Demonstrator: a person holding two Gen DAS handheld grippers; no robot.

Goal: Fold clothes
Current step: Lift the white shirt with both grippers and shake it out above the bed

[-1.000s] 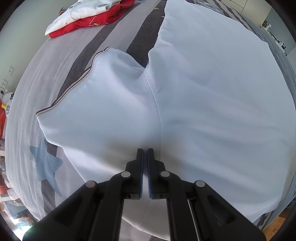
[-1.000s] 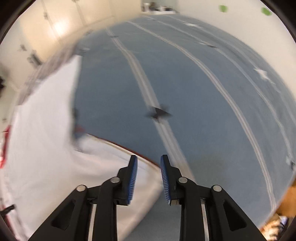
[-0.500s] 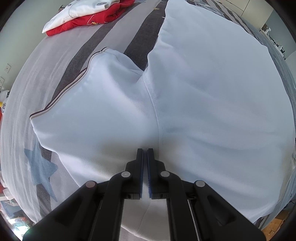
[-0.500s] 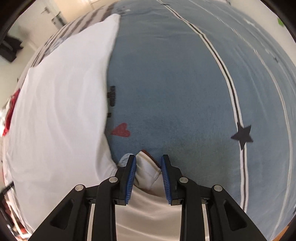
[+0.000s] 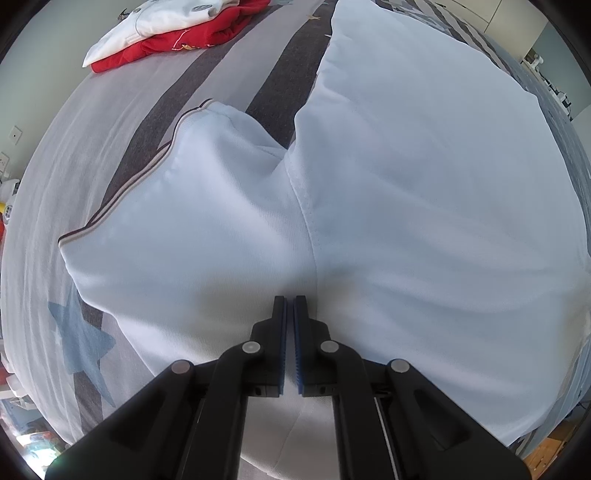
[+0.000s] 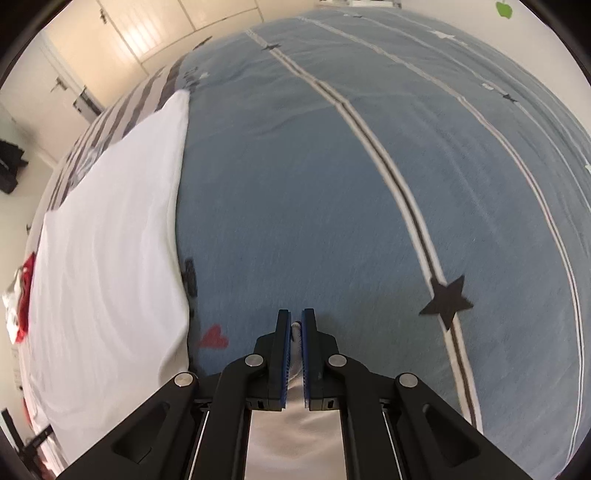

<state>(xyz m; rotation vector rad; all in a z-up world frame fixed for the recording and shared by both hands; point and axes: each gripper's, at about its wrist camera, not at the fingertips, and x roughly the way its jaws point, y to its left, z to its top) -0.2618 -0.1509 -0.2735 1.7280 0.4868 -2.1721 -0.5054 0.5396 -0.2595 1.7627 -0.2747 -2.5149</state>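
Note:
A white shirt [image 5: 406,206] lies spread on the bed, its sleeve [image 5: 177,206] with a striped cuff reaching left. My left gripper [image 5: 290,306] points down at the shoulder seam and is shut, with the cloth bunched up to its tips. In the right wrist view the same shirt [image 6: 110,251] lies flat at the left. My right gripper [image 6: 295,325] is shut on a small white edge of the shirt, which shows between the blue pads and hangs below them.
A red and a white garment [image 5: 177,33] lie folded at the far left of the striped grey bedding [image 5: 110,110]. A blue bedspread [image 6: 332,184] with white stripes, a black star [image 6: 447,299] and a red heart [image 6: 213,338] fills the right wrist view. Wardrobe doors [image 6: 147,26] stand behind.
My right gripper swept across the blue bedspread, came down on a trimmed edge of the shirt, and its jaws closed on it. The left gripper kept still and shut.

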